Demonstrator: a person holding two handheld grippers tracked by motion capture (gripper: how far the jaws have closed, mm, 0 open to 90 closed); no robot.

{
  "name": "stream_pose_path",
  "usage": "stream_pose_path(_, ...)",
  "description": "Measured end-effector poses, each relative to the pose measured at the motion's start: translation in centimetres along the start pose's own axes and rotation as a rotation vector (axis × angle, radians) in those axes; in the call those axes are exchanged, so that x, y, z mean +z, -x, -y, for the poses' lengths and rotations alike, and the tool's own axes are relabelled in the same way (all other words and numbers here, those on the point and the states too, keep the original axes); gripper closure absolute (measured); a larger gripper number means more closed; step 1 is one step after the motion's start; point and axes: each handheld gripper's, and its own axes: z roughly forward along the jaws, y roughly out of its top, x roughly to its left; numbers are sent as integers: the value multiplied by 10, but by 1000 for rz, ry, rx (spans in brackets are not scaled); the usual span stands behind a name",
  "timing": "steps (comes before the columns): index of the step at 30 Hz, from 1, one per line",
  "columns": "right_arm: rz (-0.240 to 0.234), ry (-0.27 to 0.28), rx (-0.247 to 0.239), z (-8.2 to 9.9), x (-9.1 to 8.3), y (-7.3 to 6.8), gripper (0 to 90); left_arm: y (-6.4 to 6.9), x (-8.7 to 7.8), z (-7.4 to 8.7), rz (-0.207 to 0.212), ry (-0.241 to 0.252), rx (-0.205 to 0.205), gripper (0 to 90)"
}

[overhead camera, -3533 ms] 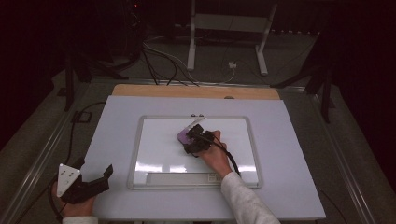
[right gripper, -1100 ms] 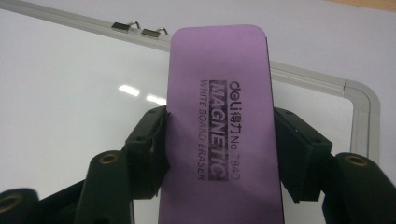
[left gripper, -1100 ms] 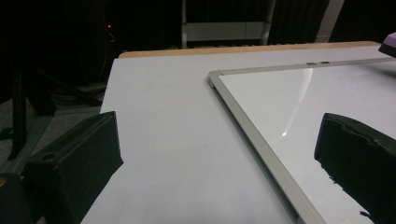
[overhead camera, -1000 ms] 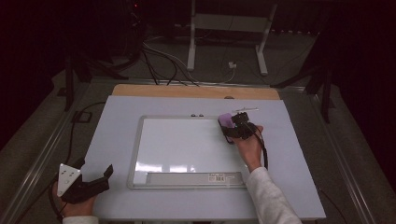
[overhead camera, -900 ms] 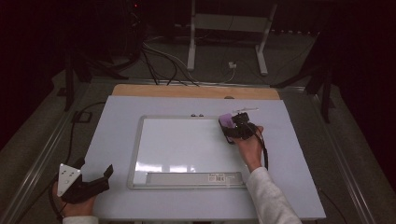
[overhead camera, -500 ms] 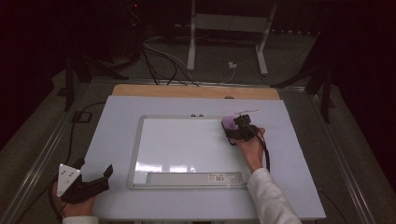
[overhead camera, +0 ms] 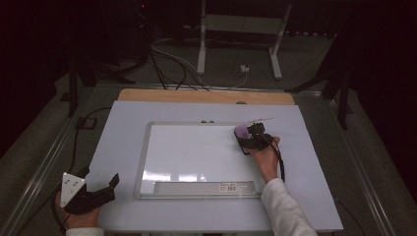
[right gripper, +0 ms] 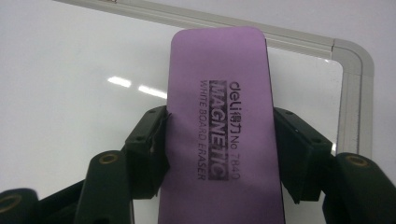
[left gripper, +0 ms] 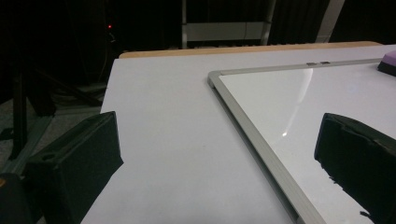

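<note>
Right gripper (overhead camera: 250, 140) | jaws pinch eraser (right gripper: 224, 126) flat on whiteboard (overhead camera: 196, 152) | left gripper (overhead camera: 101, 189) jaws spread

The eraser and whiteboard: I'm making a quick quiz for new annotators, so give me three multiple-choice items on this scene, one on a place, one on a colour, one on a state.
1. Where on the whiteboard is the eraser?
A. near its far right corner
B. at its near left corner
C. off the board, on the table

2. What colour is the eraser's top?
A. yellow
B. purple
C. red

3. How do the left gripper's jaws stand?
A. shut on the eraser
B. shut on a pen
C. open, with nothing between them

Answers:
1. A: the right gripper view shows the eraser beside the frame's rounded corner, and the high view places it at the far right.
2. B: its printed top is purple in the right gripper view.
3. C: the left gripper view shows its two jaws wide apart over the table; it is the right gripper that clamps the eraser's sides.
</note>
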Motion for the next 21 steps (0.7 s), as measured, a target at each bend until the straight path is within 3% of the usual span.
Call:
stream_pose_path(15,-11,-8,1,0,2,1,392,0,0,0,0,-1,0,13)
stream_pose_path(18,-4,-6,-25,1,2,-2,345,0,0,0,0,0,1,13)
stream_pose_path(21,34,19,-68,1,-2,-9,276,0,0,0,0,-2,-1,13)
